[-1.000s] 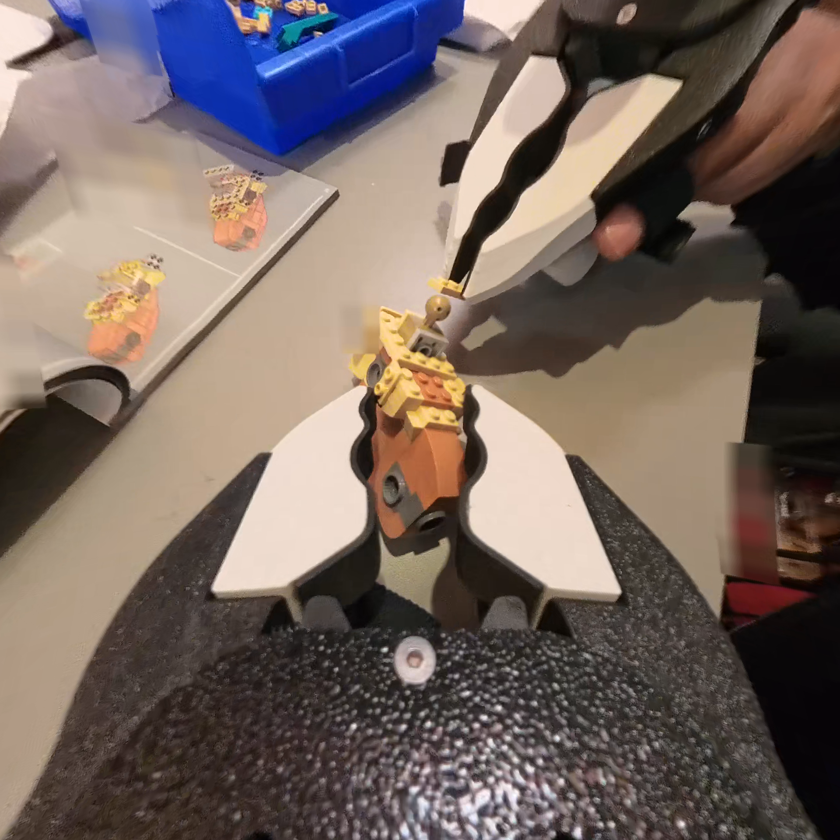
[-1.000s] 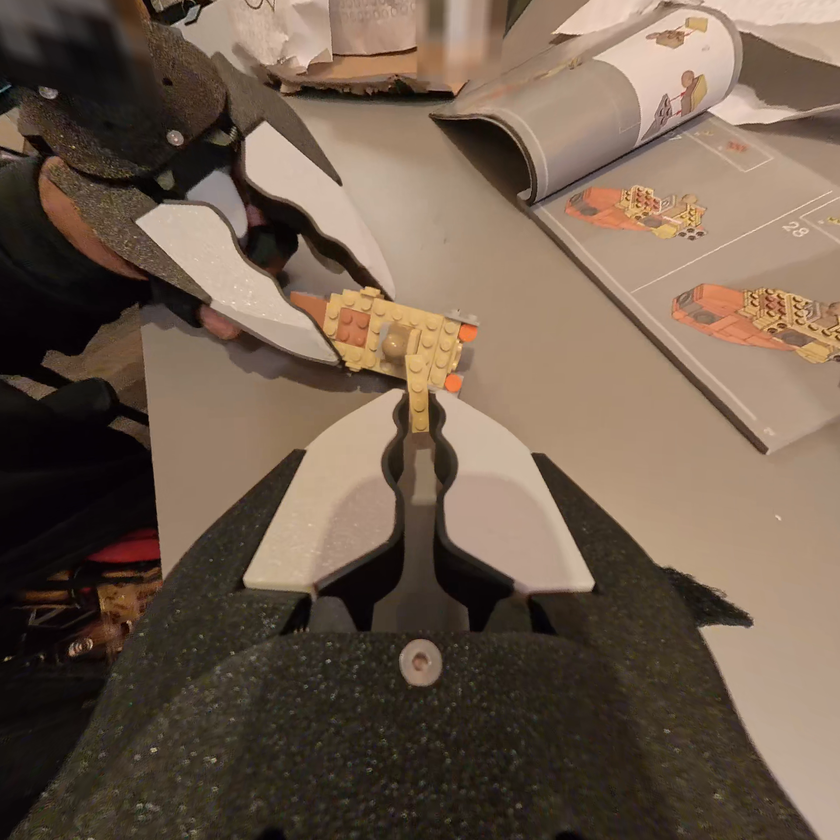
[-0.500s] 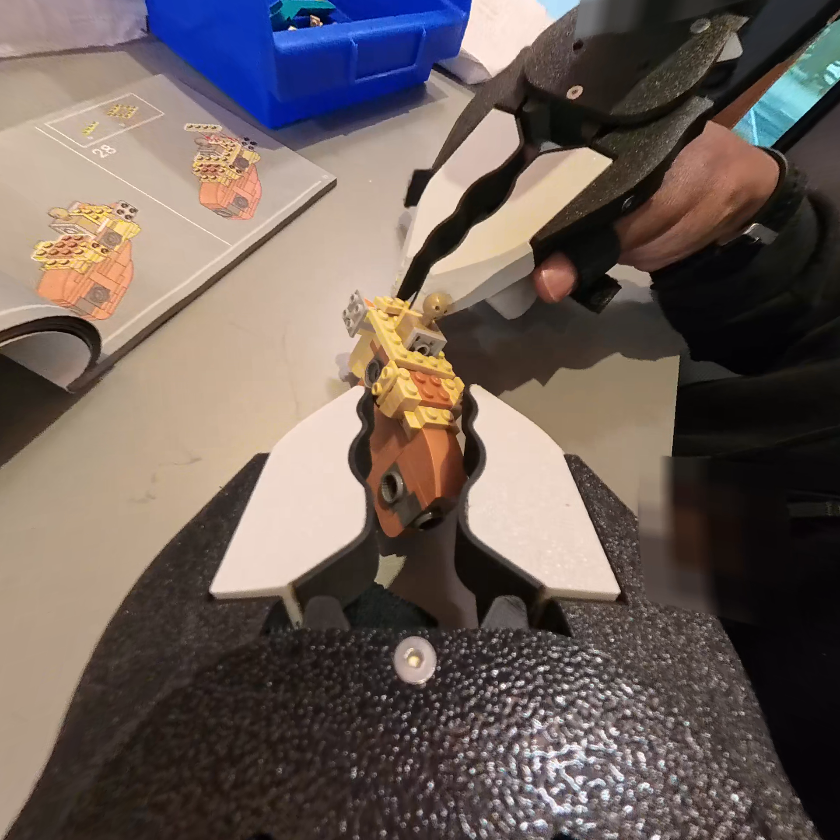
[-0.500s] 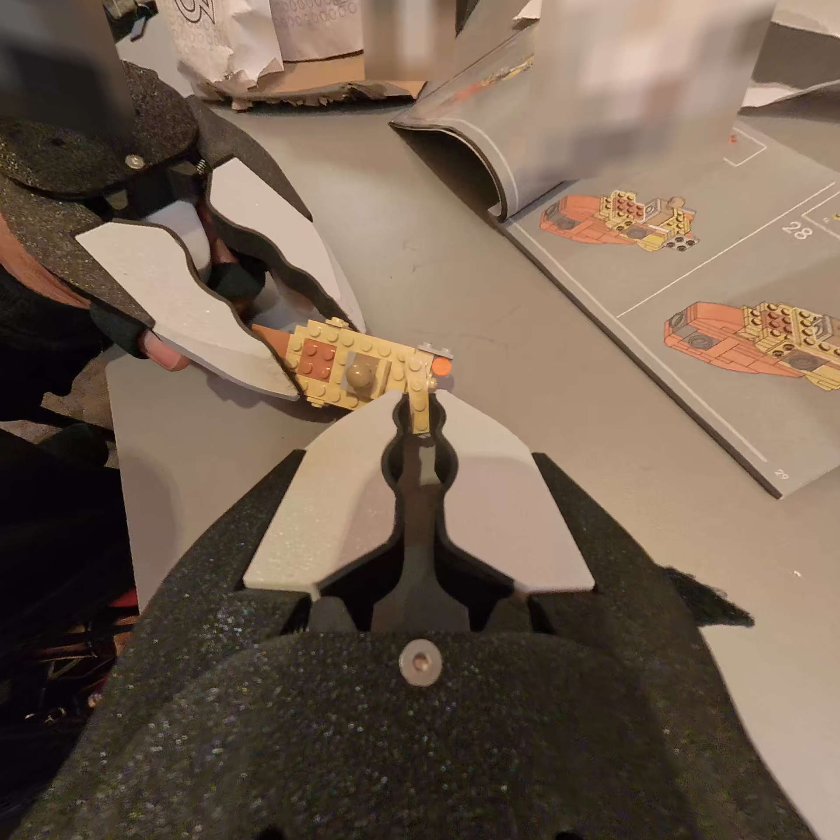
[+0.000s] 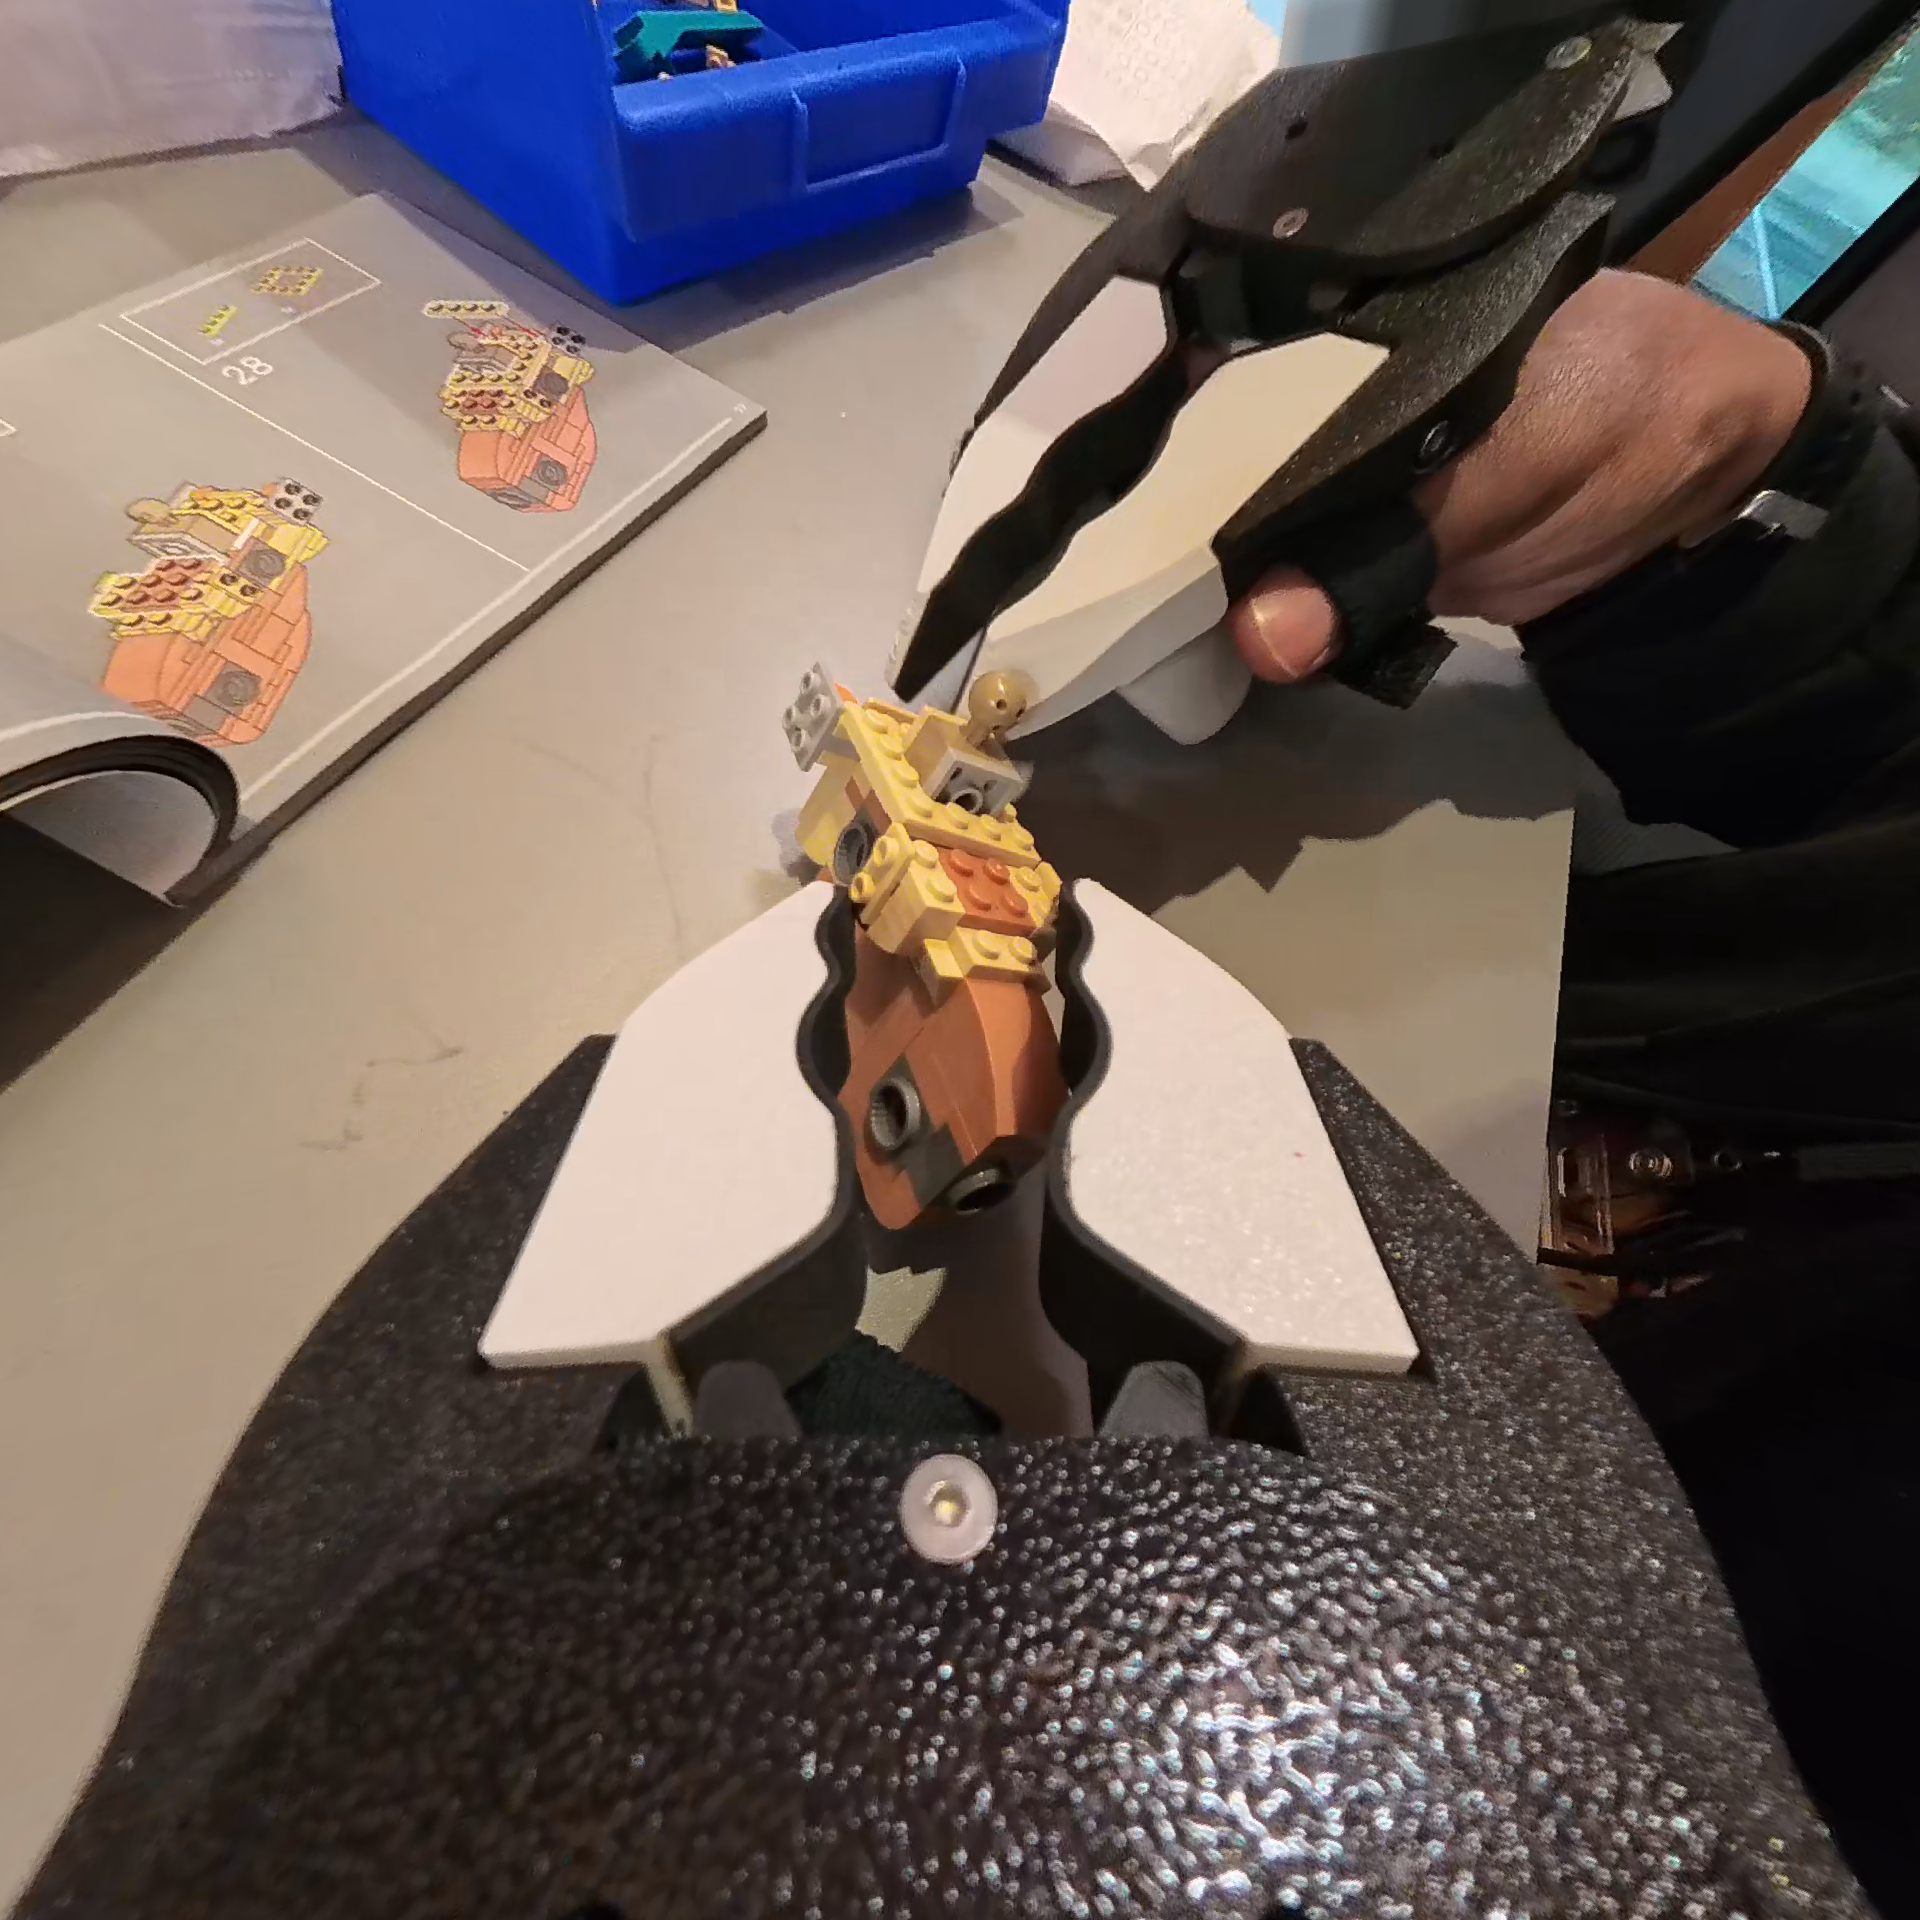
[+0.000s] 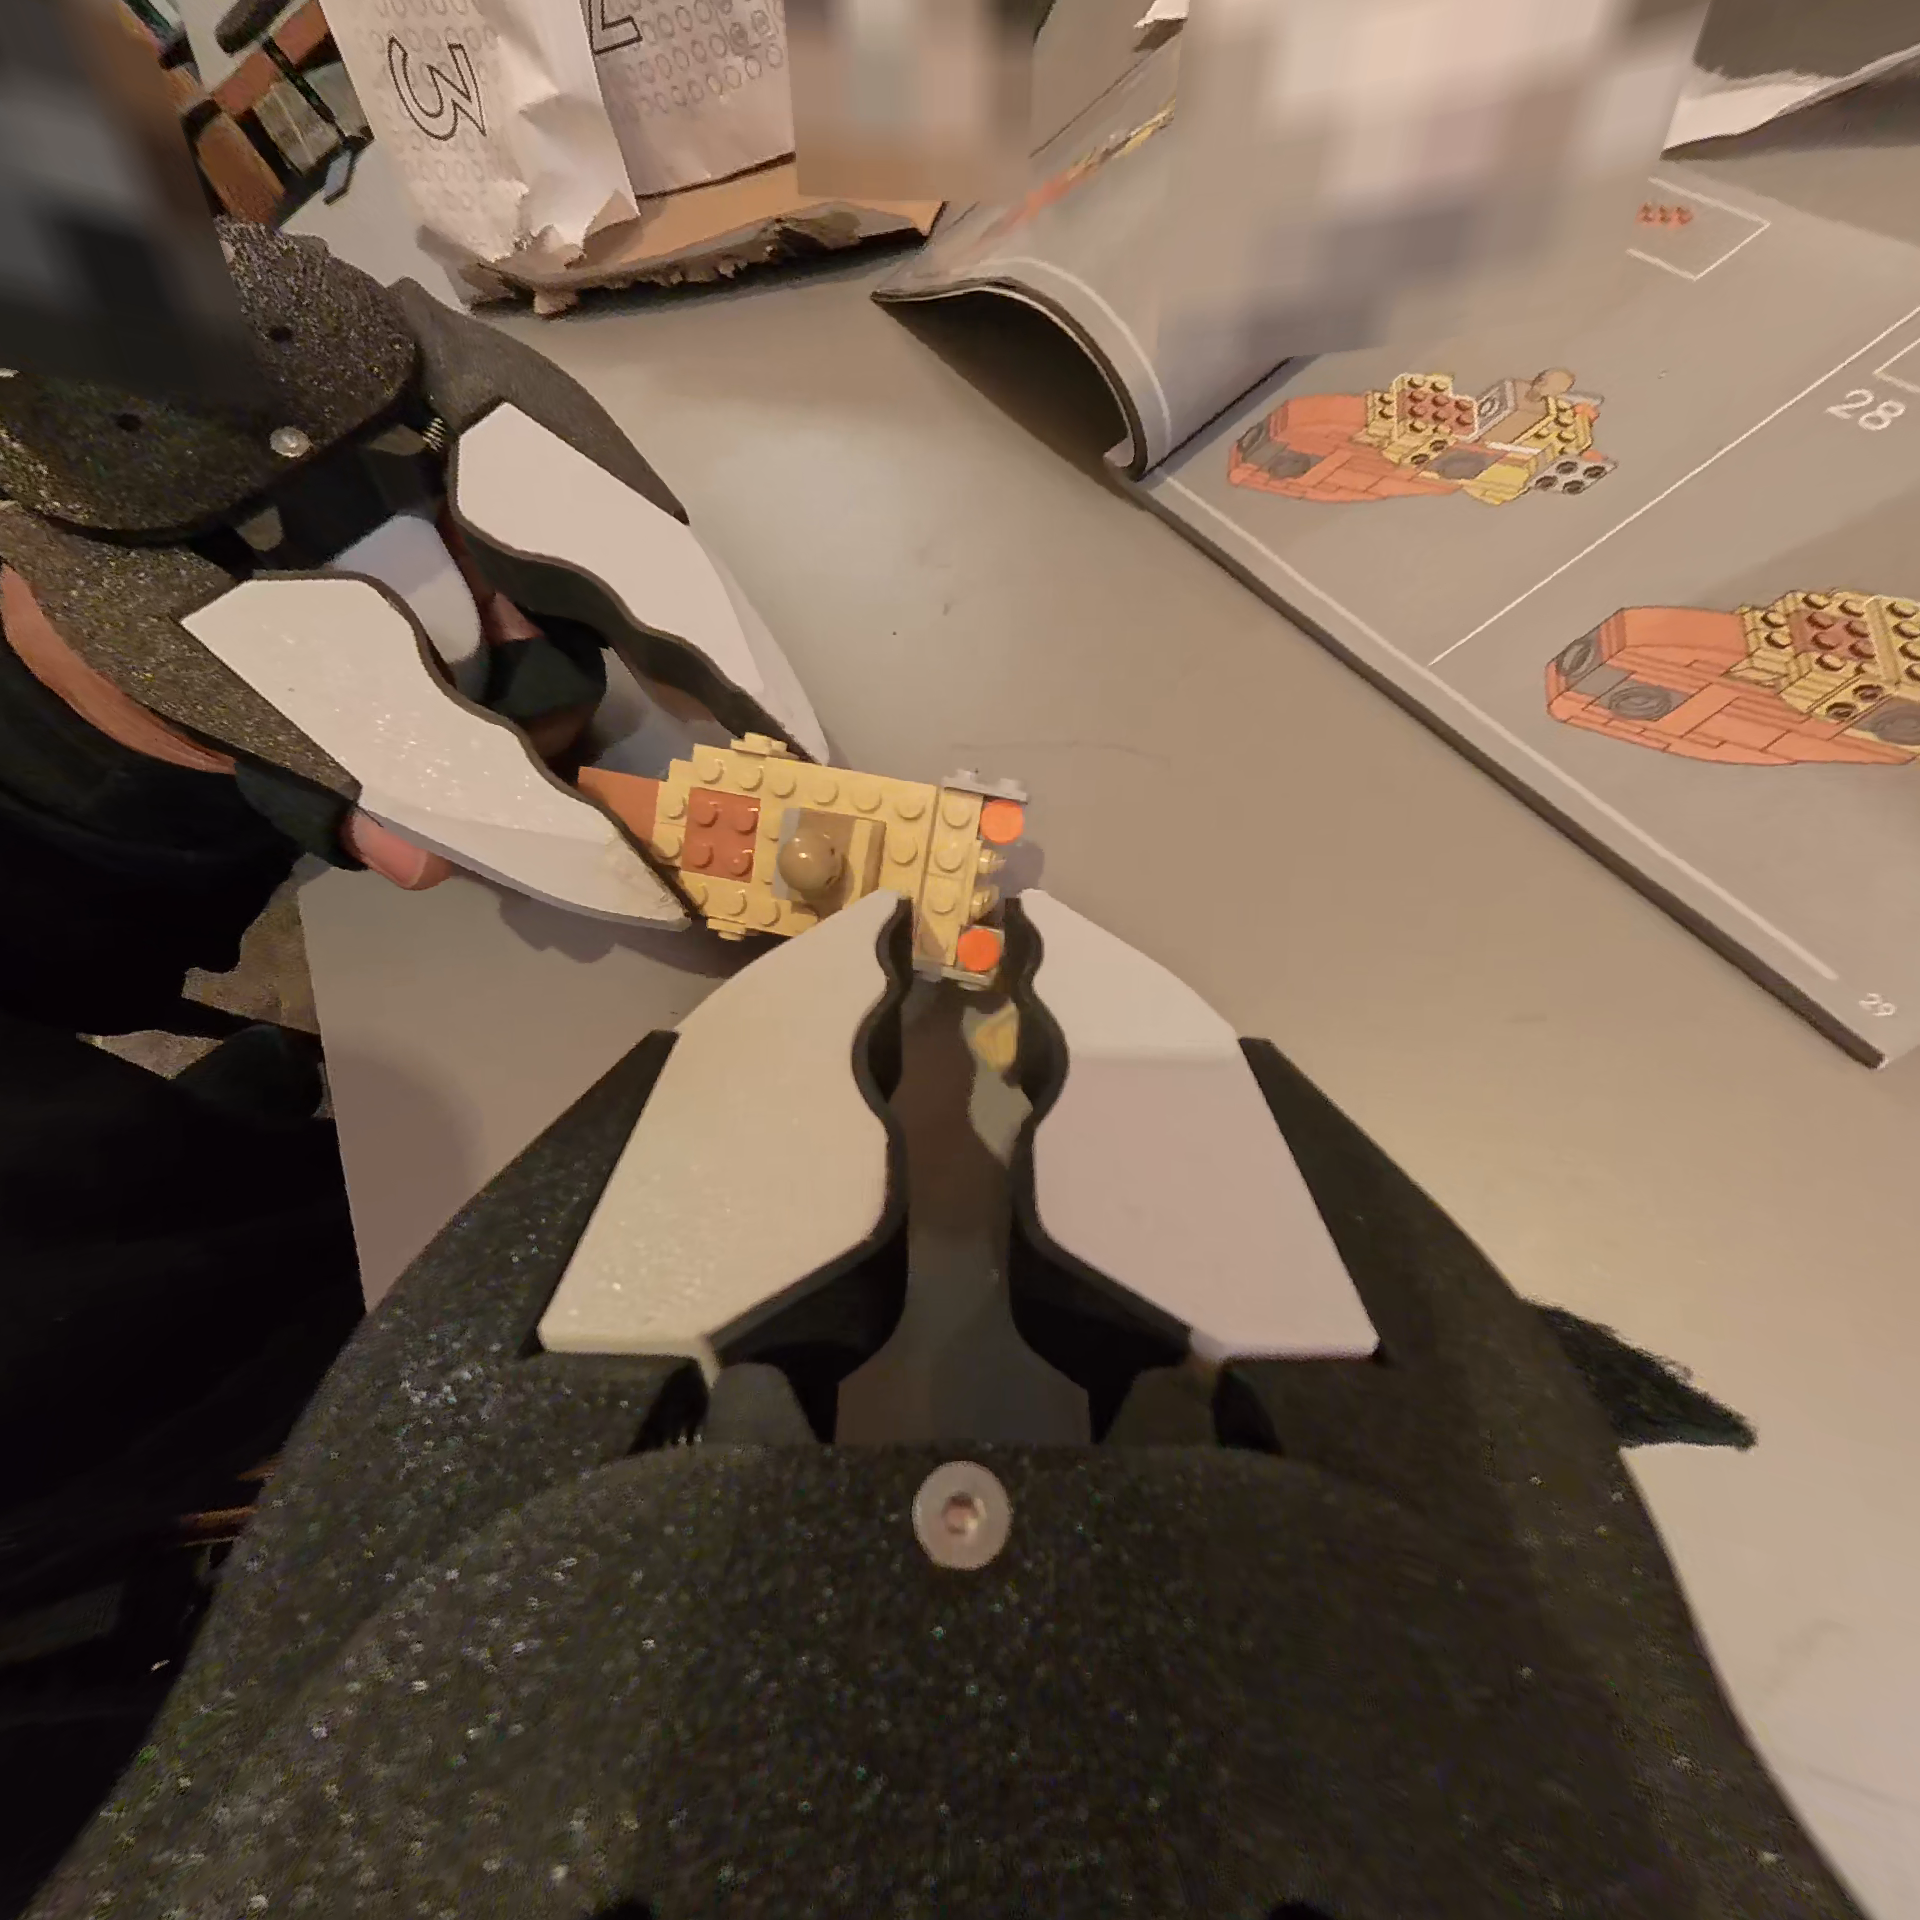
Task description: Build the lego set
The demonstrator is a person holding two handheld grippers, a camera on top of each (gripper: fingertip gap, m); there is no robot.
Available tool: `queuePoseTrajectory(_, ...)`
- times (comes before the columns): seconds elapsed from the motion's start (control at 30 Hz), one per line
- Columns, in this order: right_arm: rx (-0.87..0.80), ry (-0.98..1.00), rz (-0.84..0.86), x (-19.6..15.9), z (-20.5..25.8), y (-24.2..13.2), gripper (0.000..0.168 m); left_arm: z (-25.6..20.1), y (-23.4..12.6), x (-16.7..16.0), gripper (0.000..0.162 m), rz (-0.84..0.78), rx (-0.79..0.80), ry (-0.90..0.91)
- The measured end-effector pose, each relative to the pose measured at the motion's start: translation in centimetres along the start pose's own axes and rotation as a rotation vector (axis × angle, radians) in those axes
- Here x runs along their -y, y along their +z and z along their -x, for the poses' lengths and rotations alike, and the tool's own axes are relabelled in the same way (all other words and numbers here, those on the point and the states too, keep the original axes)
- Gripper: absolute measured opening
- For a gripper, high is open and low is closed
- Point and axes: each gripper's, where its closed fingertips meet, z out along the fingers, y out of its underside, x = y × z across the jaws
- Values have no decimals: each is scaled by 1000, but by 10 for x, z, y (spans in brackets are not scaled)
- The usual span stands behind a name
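The lego model (image 5: 956, 1060) has an orange-brown hull with tan plates and a tan ball knob on top. My left gripper (image 5: 951, 925) is shut on the hull and holds it just above the grey table. In the right wrist view the model (image 6: 821, 821) lies lengthwise, with the left gripper (image 6: 743, 826) on its left end. My right gripper (image 6: 958, 909) stands slightly open around the rear tan plate (image 6: 951, 873) with two orange round studs, and small gaps show on both sides. In the left wrist view the right gripper (image 5: 909, 681) tips sit at the model's far end.
An open instruction booklet (image 5: 312, 468) lies to the left, and also shows in the right wrist view (image 6: 1558, 623). A blue bin (image 5: 727, 156) of loose bricks stands behind it. White paper bags (image 6: 520, 125) and torn cardboard (image 6: 727, 229) lie at the back. The table edge (image 5: 1569, 1039) runs along the right.
My right gripper brought the narrow tan plate onto the model's rear end, and its jaws have widened. The left gripper kept its hold while the model shifted slightly.
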Motion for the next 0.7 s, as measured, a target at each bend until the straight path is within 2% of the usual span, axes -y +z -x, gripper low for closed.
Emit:
queuePoseTrajectory(0.2, -17, -12, -61, 2, -16, -27, 21, 1, -1, 0, 37, -2, -5, -19)
queuePoseTrajectory(0.33, 0, -88, -4, -17, -29, -45, 21, 3, -2, 0, 37, -1, -11, -30)
queuePoseTrajectory(0.47, 42, -224, 96, -33, -19, -41, 21, 9, -3, -2, 37, 18, 7, -43)
queuePoseTrajectory(0.57, 1, -327, 177, -41, -16, -29, 21, 12, -3, -4, 36, 33, 18, -50)
queuePoseTrajectory(0.7, -21, -312, 195, -41, -12, -16, 23, 15, -5, -5, 36, 31, 30, -64)
